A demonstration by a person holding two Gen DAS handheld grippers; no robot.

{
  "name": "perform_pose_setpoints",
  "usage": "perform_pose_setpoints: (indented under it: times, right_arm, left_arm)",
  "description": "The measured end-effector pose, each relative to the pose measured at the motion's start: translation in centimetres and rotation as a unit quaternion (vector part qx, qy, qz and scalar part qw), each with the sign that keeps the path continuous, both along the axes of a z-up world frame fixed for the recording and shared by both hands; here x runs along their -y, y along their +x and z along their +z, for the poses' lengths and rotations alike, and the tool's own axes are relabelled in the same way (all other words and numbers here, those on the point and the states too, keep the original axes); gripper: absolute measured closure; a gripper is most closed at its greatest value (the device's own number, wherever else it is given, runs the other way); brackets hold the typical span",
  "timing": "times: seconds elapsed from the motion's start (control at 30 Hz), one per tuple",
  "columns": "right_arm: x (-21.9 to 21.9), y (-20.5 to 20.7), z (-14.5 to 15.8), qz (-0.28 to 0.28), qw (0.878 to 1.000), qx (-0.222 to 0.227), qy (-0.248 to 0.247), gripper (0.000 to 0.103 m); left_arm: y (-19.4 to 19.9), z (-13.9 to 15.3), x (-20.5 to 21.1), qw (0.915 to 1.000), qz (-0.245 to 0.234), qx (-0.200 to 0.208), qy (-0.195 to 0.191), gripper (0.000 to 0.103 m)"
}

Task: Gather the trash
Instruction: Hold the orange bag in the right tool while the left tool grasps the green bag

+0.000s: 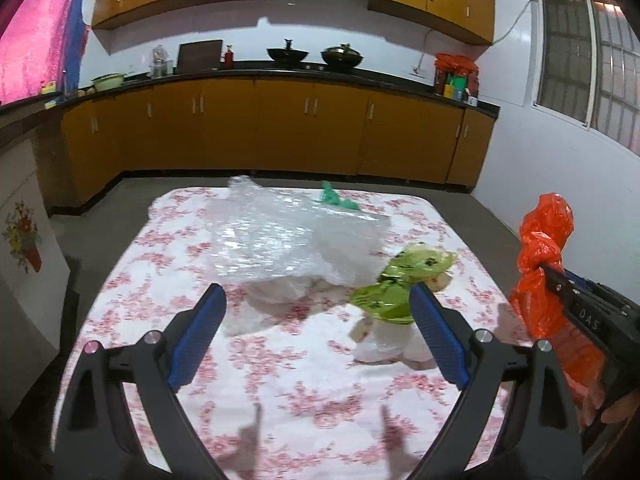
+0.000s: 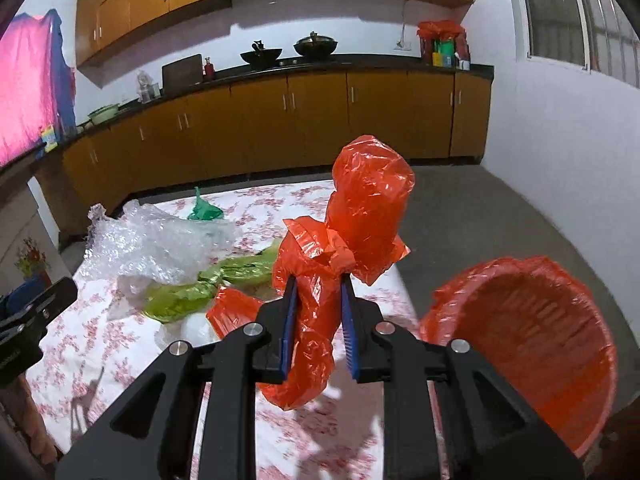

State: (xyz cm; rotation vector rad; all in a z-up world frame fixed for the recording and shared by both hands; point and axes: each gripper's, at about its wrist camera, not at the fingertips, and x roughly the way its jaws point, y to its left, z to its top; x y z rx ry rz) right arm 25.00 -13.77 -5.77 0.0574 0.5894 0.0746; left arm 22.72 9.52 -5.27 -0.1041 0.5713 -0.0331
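Observation:
My right gripper [image 2: 318, 284] is shut on a crumpled red plastic bag [image 2: 360, 208] and holds it above the table's right edge; the bag also shows in the left wrist view [image 1: 540, 264]. My left gripper [image 1: 318, 292] is open and empty above the floral tablecloth [image 1: 280, 380]. Ahead of it lie clear bubble wrap [image 1: 288, 232], a light green bag [image 1: 400, 280] over white plastic [image 1: 380, 344], and a small dark green scrap [image 1: 336, 198]. A bin lined with a red bag [image 2: 528, 344] stands right of the table.
Wooden kitchen cabinets [image 1: 280, 128] and a counter with pots run along the far wall. Grey floor surrounds the table. A white panel with a flower picture [image 1: 24, 240] stands at the left. A window [image 1: 580, 60] is on the right wall.

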Motion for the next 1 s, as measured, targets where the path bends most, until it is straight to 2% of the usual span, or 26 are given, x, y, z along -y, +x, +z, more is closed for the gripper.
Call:
perform_pose_setpoints:
  times: [0.07,0.23,0.3,0.57,0.67,0.73,0.83,1.0]
  right_arm:
    - [0.4,-0.5,-0.1,-0.003,1.0,0.001,-0.007,0.082]
    - [1.9,-1.6,-0.4,-0.012,1.0,-0.002,-0.022,0.082]
    - [2.5,-1.8,-0.7,-0.016,1.0,-0.007,-0.021,0.082]
    - [4.3,-2.1,-1.9,-0.025,0.999,-0.026,-0.015,0.082]
    - [4.8,-2.2,-2.1,-0.025,0.999,-0.029,-0.012,0.082]
    - [4.9,-2.2,-2.2,-0.024,0.999,-0.03,-0.009,0.082]
    - [5.0,-2.3,-2.2,-0.024,0.999,-0.029,-0.008,0.082]
    - [5.2,-2.4,-1.8,-0.025,0.999,-0.026,-0.003,0.082]
  left_arm:
    - [0.3,-0.1,0.8,0.9999,-0.01,-0.005,-0.006,0.013]
    - [2.4,-1.4,3.8,0.9982,-0.046,-0.037,-0.008,0.035]
    - [3.3,-2.0,4.7,0.9971,-0.056,-0.052,-0.008,0.04]
    - [6.2,-4.6,7.1,0.9941,-0.06,-0.089,0.016,0.051]
    - [7.1,-5.3,7.1,0.9926,-0.058,-0.106,0.014,0.065]
    - [7.5,-5.7,7.1,0.9917,-0.059,-0.114,0.01,0.08]
    - [7.6,-5.7,6.8,0.9913,-0.065,-0.115,-0.001,0.095]
    - [6.8,-4.4,6.4,0.9937,-0.067,-0.09,-0.005,0.1]
